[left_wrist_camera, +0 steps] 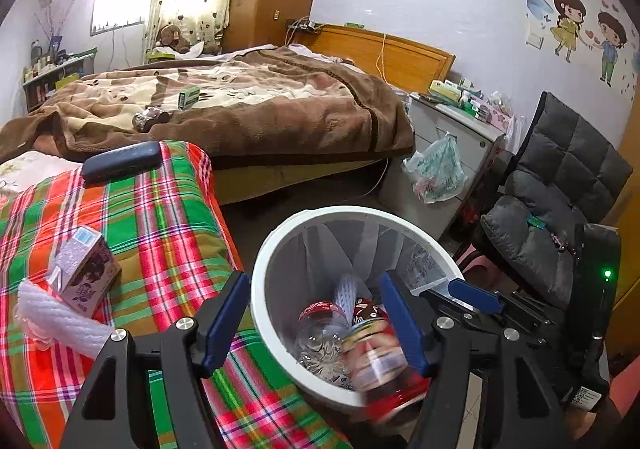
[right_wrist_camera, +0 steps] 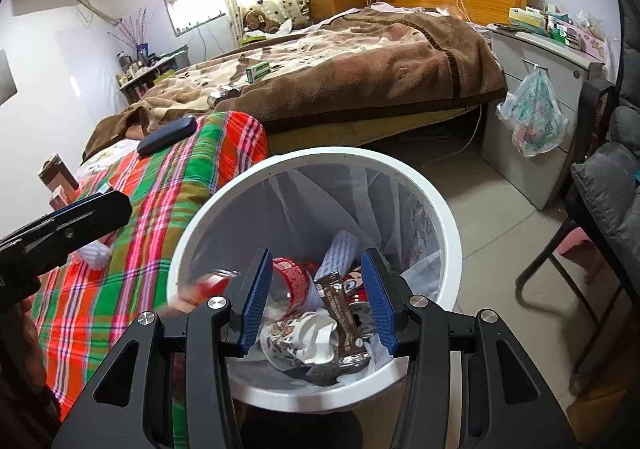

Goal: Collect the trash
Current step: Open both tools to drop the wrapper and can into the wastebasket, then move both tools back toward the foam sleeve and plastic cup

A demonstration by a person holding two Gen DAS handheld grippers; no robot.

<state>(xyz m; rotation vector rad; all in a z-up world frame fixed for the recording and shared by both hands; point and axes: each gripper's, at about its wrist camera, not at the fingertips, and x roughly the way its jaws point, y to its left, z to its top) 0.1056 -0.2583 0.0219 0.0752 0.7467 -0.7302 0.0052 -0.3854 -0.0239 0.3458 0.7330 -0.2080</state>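
Plaid bedding (left_wrist_camera: 132, 217) edged the white bin (right_wrist_camera: 450, 233), where only the right wrist view showed a brown wrapper (right_wrist_camera: 340, 313); both grippers' jaws stood apart, a blurred red can (left_wrist_camera: 380, 365) between the left gripper's (left_wrist_camera: 316, 325).

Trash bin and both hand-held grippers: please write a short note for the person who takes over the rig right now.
Left hand-held gripper: open over the white trash bin; a blurred red can is at its fingers, seemingly just released.
Right hand-held gripper: open above the bin, holding nothing.
Done: the bin already holds a clear bottle, a crumpled paper cup, a brown wrapper and white foam netting.
Left: the purple carton and white foam netting on the plaid blanket; a green box and a shiny object, too small to identify, on the brown bed.
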